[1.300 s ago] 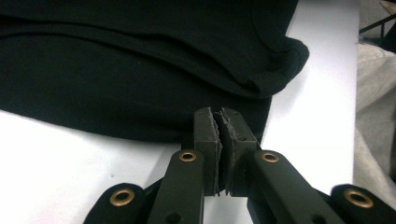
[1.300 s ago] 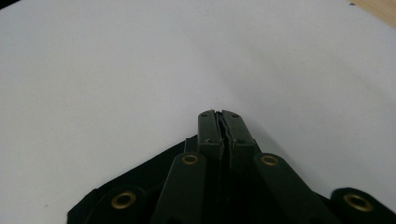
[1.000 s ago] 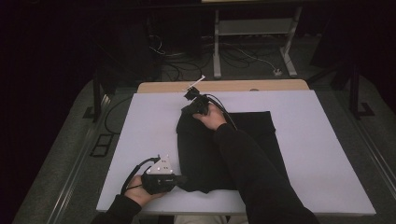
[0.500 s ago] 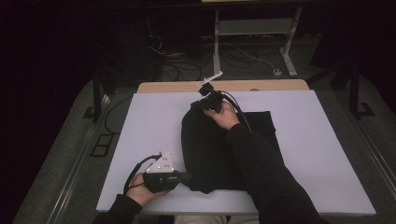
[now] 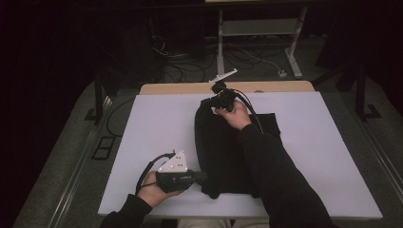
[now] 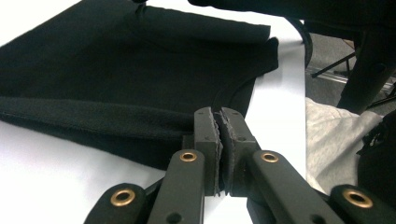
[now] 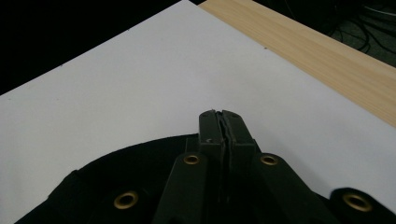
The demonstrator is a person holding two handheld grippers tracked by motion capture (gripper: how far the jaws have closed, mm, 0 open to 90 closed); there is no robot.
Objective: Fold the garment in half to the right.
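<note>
The black garment [image 5: 223, 152] lies on the white tabletop [image 5: 152, 123], long axis running from near edge to far. The left tongs [image 5: 202, 177] are clamped on its near corner, the right tongs [image 5: 209, 101] on its far corner, both along its left edge.

The person's left hand [image 5: 151, 191] holds the black two-jaw left gripper [image 5: 202, 177] low and level near the body, jaws pressed together, while the dark-sleeved right arm [image 5: 275, 175] stretches forward, its hand [image 5: 234, 115] raising the black right gripper [image 5: 207, 101], jaws likewise pressed together.
</note>
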